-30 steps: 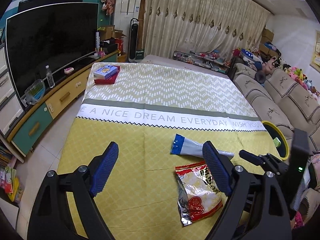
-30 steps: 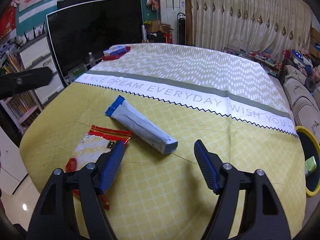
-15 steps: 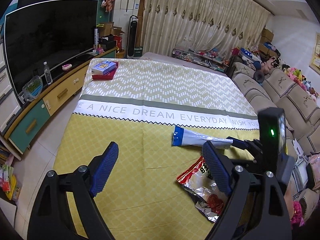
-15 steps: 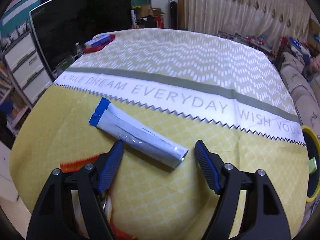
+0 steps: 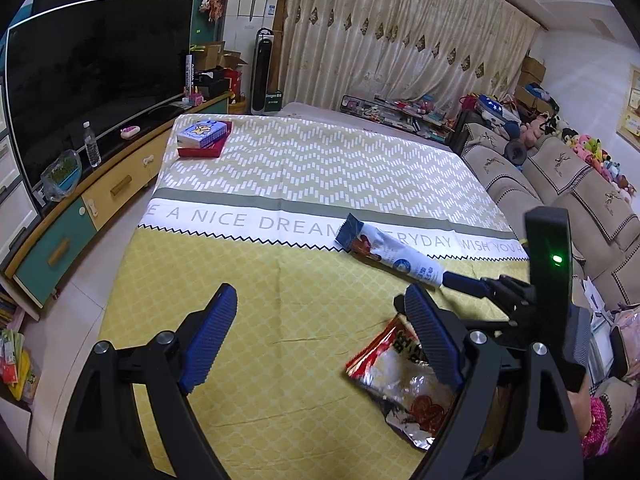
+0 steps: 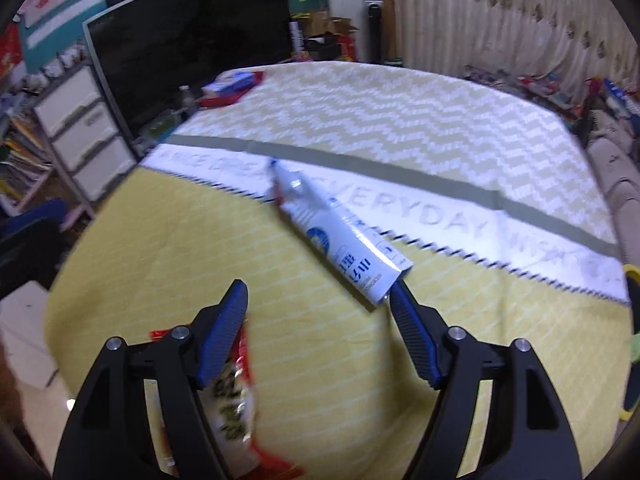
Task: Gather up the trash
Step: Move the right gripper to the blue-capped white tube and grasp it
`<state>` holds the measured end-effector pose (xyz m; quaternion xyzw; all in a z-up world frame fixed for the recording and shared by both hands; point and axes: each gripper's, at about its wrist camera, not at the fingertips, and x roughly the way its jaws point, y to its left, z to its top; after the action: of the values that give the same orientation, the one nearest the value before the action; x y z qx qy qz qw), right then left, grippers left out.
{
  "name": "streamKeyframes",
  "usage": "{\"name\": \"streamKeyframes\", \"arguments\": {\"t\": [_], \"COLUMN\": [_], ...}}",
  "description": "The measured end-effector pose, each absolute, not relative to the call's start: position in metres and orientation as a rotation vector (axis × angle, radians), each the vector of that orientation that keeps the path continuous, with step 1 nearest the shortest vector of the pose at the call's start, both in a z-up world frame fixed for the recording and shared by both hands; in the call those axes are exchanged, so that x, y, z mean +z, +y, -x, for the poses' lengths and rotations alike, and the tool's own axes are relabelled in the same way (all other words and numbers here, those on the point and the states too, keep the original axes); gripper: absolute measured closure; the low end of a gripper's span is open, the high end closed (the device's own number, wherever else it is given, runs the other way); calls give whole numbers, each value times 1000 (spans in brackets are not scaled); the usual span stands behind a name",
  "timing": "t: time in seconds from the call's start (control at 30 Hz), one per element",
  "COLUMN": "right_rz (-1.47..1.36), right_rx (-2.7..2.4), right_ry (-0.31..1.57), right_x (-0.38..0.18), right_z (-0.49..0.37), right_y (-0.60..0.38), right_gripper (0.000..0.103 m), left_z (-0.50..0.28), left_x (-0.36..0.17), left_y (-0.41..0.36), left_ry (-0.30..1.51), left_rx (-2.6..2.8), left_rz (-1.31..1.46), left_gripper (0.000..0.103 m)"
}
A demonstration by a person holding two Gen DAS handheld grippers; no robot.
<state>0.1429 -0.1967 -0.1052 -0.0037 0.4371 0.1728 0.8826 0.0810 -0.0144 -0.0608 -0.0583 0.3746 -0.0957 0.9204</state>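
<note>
A long blue-and-white wrapper (image 5: 384, 254) (image 6: 340, 240) lies slantwise on the yellow tablecloth (image 5: 280, 300), across the printed white band. My right gripper (image 6: 319, 292) is open, and the wrapper's near end rests against the tip of its right finger (image 6: 400, 292), not between the pads. A crumpled red-and-silver snack bag (image 5: 400, 376) (image 6: 228, 400) lies nearer, partly hidden under one finger of each gripper. My left gripper (image 5: 320, 294) hangs open over bare cloth, just left of the bag, with nothing in it. The right gripper (image 5: 468, 282) also shows in the left wrist view, reaching in from the right.
A blue box on a red box (image 5: 204, 138) sits at the table's far left corner. A large TV (image 5: 100, 80) and a low cabinet run along the left, a sofa (image 5: 560, 184) along the right. A yellow-rimmed bin (image 6: 633, 271) stands off the table's right edge.
My right gripper has come forward to the wrapper. The wrapper has swung and slid farther up the table, its near end now at the right fingertip. The left gripper has barely moved.
</note>
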Motion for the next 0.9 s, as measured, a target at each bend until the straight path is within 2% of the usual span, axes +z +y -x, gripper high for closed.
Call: {"name": "streamKeyframes", "arguments": {"t": [0.27,0.33,0.47,0.57,0.9], "right_rz": [-23,-28,6,34,53], "right_rx": [378,370,374,395,371], "right_ry": [879,887,905,917,920], "right_x": [-97,-99,-102,-105,-107], "right_z": [-146,-152,-161,-158,-164], "right_y": [-194,-195,-187,-178,-169], "right_gripper": [33,38,41,51,54], "left_z": [-81,-80,-80,-80,-80], "left_x": [-64,-65,-66,-66,-68], "left_y": [-13,-12,-11,-11,-12], "left_ry": [773,773,776,775,775], "left_rx": [-196,-198,-198,-200,-197], "left_rz": [130,129,129,128,126], "left_gripper": [18,18,18,18,18]}}
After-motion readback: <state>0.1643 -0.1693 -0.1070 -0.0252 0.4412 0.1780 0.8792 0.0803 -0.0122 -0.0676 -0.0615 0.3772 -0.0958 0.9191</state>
